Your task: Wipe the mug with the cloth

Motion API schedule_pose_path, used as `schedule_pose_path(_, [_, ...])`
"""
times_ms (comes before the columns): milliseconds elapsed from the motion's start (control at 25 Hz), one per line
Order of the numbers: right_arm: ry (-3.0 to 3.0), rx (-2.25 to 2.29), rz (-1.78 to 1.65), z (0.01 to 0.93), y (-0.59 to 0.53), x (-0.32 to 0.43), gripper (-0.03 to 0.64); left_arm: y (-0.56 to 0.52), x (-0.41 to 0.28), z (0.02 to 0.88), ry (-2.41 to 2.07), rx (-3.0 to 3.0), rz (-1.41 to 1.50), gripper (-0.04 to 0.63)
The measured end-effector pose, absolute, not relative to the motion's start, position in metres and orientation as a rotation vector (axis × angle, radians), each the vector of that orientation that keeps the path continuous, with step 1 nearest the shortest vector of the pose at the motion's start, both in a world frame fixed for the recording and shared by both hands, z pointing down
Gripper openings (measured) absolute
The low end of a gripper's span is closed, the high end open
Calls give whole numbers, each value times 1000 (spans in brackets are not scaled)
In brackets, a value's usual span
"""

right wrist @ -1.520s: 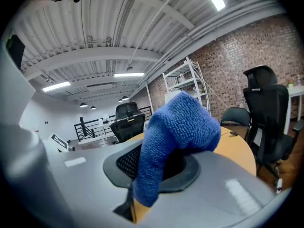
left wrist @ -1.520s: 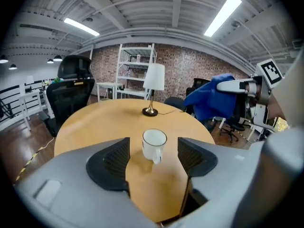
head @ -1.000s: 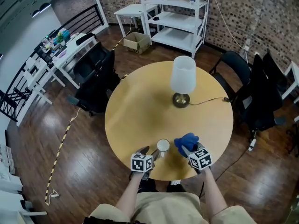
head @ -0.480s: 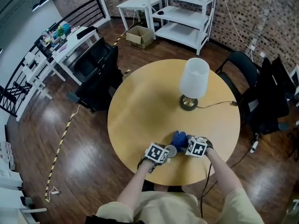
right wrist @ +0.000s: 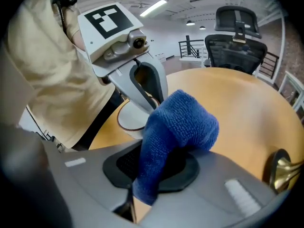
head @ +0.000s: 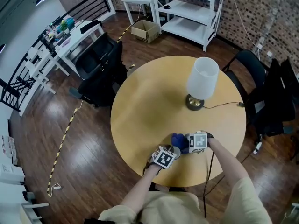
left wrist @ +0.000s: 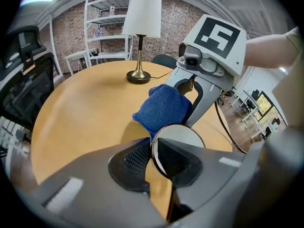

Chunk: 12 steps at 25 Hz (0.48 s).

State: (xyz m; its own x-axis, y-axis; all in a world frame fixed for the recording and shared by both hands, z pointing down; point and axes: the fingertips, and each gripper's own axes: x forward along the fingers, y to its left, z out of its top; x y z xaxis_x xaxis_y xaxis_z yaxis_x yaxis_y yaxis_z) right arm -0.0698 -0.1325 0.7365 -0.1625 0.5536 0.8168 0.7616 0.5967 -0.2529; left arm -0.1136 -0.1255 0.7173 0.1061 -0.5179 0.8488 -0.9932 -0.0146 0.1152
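Note:
A white mug (head: 175, 149) stands near the round table's front edge. My left gripper (head: 170, 152) has just been closing and is now shut on the mug's rim (left wrist: 176, 137), with the wall between its pads. From the right, my right gripper (head: 188, 143) is shut on a bunched blue cloth (right wrist: 176, 126). The cloth (head: 179, 141) rests against the far side of the mug (right wrist: 129, 118). In the left gripper view the cloth (left wrist: 161, 109) sits just behind the rim, with the right gripper (left wrist: 192, 91) over it.
A brass lamp (head: 201, 81) with a white shade stands right of the middle of the yellow table (head: 145, 111), its cord trailing off the right edge. Black chairs (head: 99, 69) flank the table, and white shelves (head: 189, 13) stand at the back.
Both grippers have dropped and drawn together at the mug. The left one has closed on its rim, and the right one has swung the cloth from the mug's right over against it.

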Motion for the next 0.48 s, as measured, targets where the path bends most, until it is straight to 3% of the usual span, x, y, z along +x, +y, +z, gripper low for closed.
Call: schedule_pose_path(480, [-1994,-863,-346,736,-115,-41,64,-113,-118,725,-1568,1452,670,48])
